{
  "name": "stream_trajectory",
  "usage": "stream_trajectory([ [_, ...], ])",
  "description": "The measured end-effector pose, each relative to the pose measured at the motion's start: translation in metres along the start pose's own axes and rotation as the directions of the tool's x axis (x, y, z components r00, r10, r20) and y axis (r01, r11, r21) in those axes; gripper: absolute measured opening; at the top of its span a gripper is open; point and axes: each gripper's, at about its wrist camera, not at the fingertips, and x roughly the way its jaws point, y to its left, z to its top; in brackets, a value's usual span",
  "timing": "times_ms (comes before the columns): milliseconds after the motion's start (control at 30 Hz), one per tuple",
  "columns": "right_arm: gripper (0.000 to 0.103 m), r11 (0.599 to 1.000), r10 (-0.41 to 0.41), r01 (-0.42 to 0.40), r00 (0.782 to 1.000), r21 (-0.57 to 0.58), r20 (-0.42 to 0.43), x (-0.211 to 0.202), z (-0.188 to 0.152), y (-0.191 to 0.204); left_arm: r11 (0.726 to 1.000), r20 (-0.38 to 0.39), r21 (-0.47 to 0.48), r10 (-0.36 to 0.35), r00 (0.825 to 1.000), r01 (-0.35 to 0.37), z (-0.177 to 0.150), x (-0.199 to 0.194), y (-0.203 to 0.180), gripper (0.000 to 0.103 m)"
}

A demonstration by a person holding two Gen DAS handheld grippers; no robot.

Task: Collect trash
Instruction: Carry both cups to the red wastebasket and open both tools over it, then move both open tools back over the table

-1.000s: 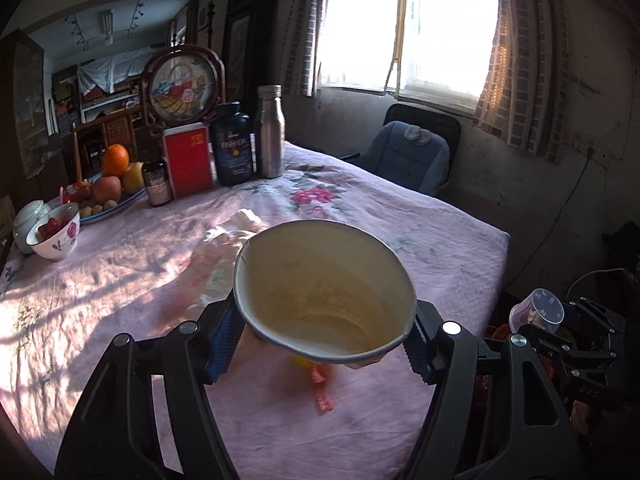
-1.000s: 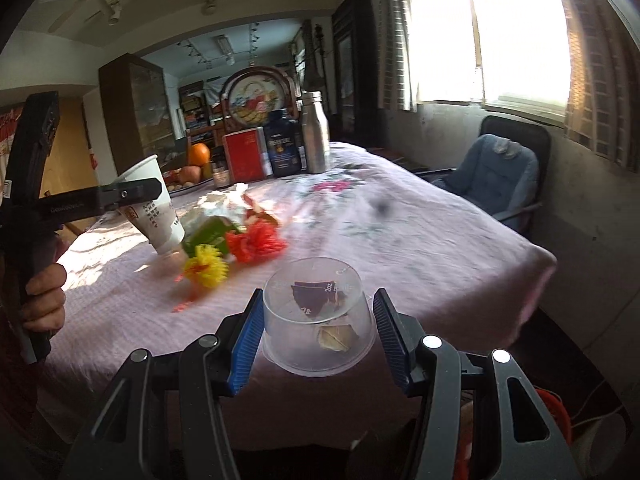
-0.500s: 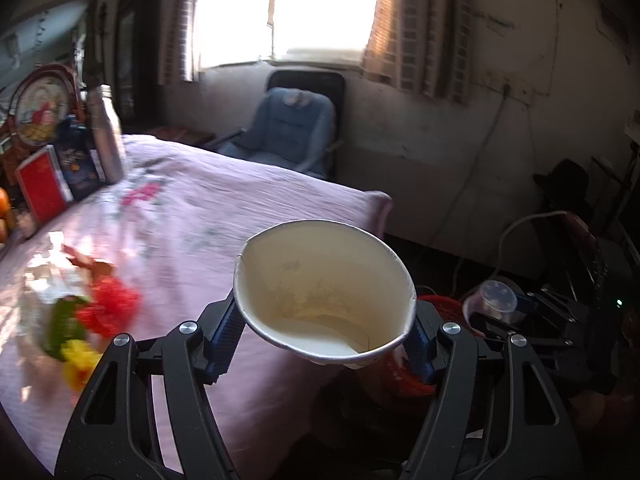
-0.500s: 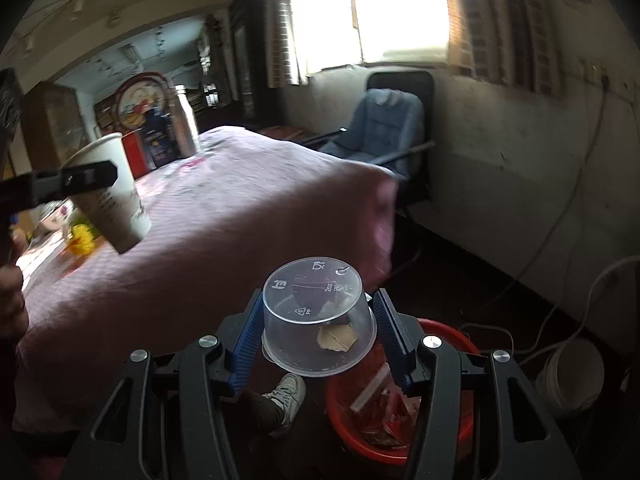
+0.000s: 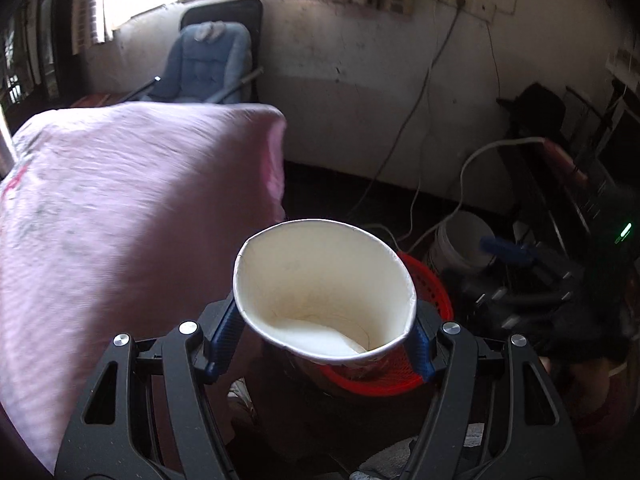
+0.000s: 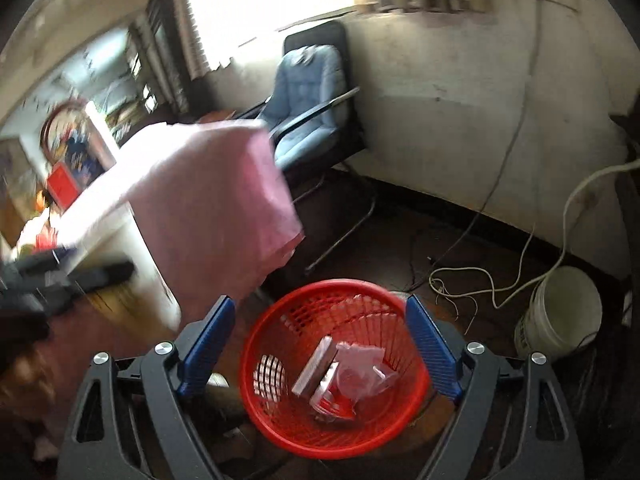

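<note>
Careful: your left gripper point(image 5: 324, 340) clamps the white paper cup point(image 5: 325, 292) beside the red mesh basket point(image 6: 332, 364), right gripper point(image 6: 320, 344) wide open and empty; release early and it misses.

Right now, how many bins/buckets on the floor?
2. The red mesh basket sits on the floor under the open right gripper, trash inside. The white bucket stands to its right, near the wall. Others may be hidden behind the pink tablecloth.

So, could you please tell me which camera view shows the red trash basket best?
The right wrist view: it looks down into the red trash basket, showing the whole rim, mesh wall and the trash inside. In the left wrist view, the paper cup held in the left claw hides most of the basket, leaving only part of its right side.
</note>
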Motion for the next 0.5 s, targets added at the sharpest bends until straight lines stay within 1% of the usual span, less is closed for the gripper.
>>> stream_trajectory([
  [33, 0.091, 1.000, 0.002, -0.002, 1.000, 0.025, 0.014, -0.003, 0.001, -0.006, 1.000, -0.013, 0.008, -0.002, 1.000, 0.002, 0.000, 0.007, -0.004, 0.067],
  [133, 0.091, 0.997, 0.015, -0.018, 0.999, 0.078, 0.042, -0.006, 0.002, -0.019, 0.999, -0.045, 0.029, -0.012, 0.999, 0.013, 0.001, 0.025, -0.015, 0.068],
  [233, 0.091, 0.995, 0.008, -0.013, 0.999, 0.098, 0.053, -0.005, 0.004, -0.027, 0.998, -0.066, 0.048, -0.028, 0.997, 0.031, 0.006, 0.039, -0.025, 0.069],
  [333, 0.091, 0.994, 0.007, -0.013, 0.999, 0.112, 0.051, -0.005, 0.005, -0.032, 0.996, -0.075, 0.068, -0.044, 0.996, 0.049, 0.010, 0.045, -0.035, 0.070],
  [433, 0.091, 0.992, 0.021, -0.028, 0.998, 0.125, 0.052, -0.007, 0.005, -0.035, 0.996, -0.061, 0.084, -0.032, 0.998, 0.037, 0.010, 0.040, -0.044, 0.085],
  [500, 0.092, 0.992, 0.029, -0.036, 0.998, 0.124, 0.056, -0.008, 0.005, -0.033, 0.996, -0.043, 0.087, -0.025, 0.999, 0.029, 0.009, 0.037, -0.045, 0.089],
])
